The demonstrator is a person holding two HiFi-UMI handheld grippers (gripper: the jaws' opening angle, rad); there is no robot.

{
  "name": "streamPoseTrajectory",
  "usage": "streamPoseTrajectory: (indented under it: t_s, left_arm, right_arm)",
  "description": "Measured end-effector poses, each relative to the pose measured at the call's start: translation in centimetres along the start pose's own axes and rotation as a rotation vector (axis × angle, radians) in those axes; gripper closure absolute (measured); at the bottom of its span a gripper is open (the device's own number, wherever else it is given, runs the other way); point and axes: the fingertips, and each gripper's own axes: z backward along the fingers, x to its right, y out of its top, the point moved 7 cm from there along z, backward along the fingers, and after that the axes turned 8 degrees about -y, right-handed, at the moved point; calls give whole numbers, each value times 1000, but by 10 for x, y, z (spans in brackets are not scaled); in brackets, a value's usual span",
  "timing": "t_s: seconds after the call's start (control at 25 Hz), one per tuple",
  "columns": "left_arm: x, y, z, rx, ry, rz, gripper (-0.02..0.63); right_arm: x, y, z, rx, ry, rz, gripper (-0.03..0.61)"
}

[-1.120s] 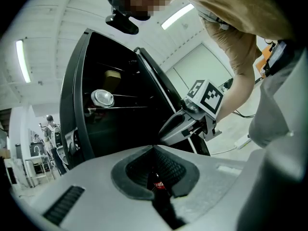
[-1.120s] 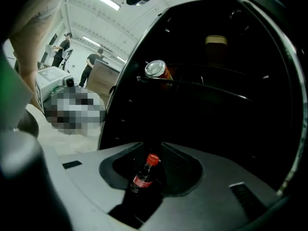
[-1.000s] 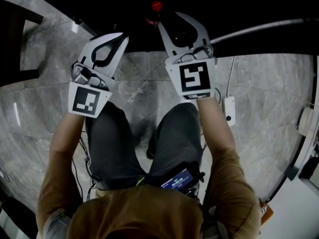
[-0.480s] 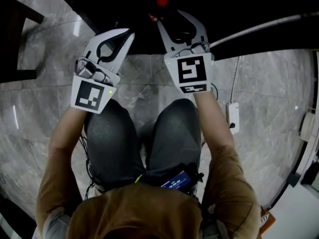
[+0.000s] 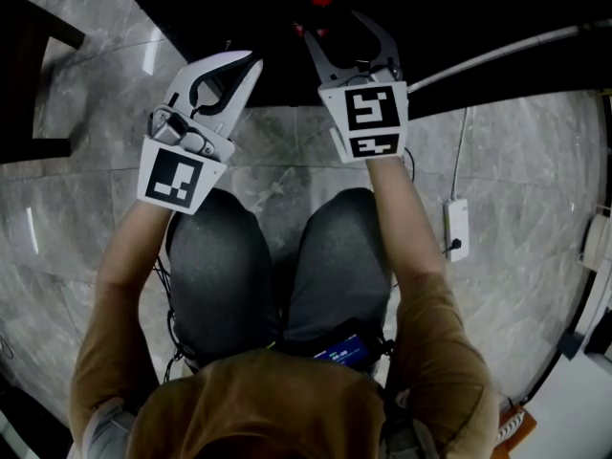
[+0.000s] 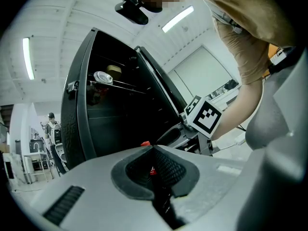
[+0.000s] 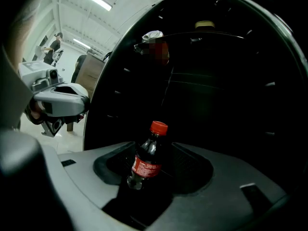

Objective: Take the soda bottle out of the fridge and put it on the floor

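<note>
Though cap-only in head view, soda bottle (image 7: 146, 161) whole between freshly parted jaws of right claw (image 7: 156, 155); left claw (image 6: 153, 153) closed.

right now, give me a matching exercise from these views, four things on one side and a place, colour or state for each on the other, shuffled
Things
1. soda bottle cap
2. can
3. power strip
4. left gripper

Place, colour or state
a. lying on the marble floor
b. red
c. jaws together, nothing between them
d. on a shelf high in the fridge

Pairs: 1-b, 2-d, 3-a, 4-c
</note>
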Motion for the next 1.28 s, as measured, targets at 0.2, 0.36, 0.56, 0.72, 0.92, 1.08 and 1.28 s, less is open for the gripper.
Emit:
streamPoseTrajectory:
  t_s: [0.2, 0.36, 0.56, 0.72, 0.92, 1.08, 1.28]
  left_arm:
    - [0, -3, 8, -10, -6, -13, 618]
    - [-1, -1, 10, -12, -2, -16, 618]
    - [2, -4, 15, -5, 7, -10, 618]
    - [4, -7, 16, -17, 1, 5, 618]
    - [2, -5, 17, -17, 8, 9, 618]
    - [0, -4, 18, -24, 15, 16, 618]
    - [3, -7, 17, 8, 39, 89, 618]
  right_arm:
    - [-7, -5, -8, -7, 0, -48, 331]
    - [-8, -11, -13, -29, 12, -66, 307]
    - [-11, -20, -24, -41, 25, -101, 296]
    - [-9, -24, -35, -46, 55, -151, 276]
    - [-10, -26, -40, -50, 84, -175, 274]
    - [-12, -27, -47, -59, 82, -158, 275]
    - [-9, -29, -52, -68, 104, -180, 275]
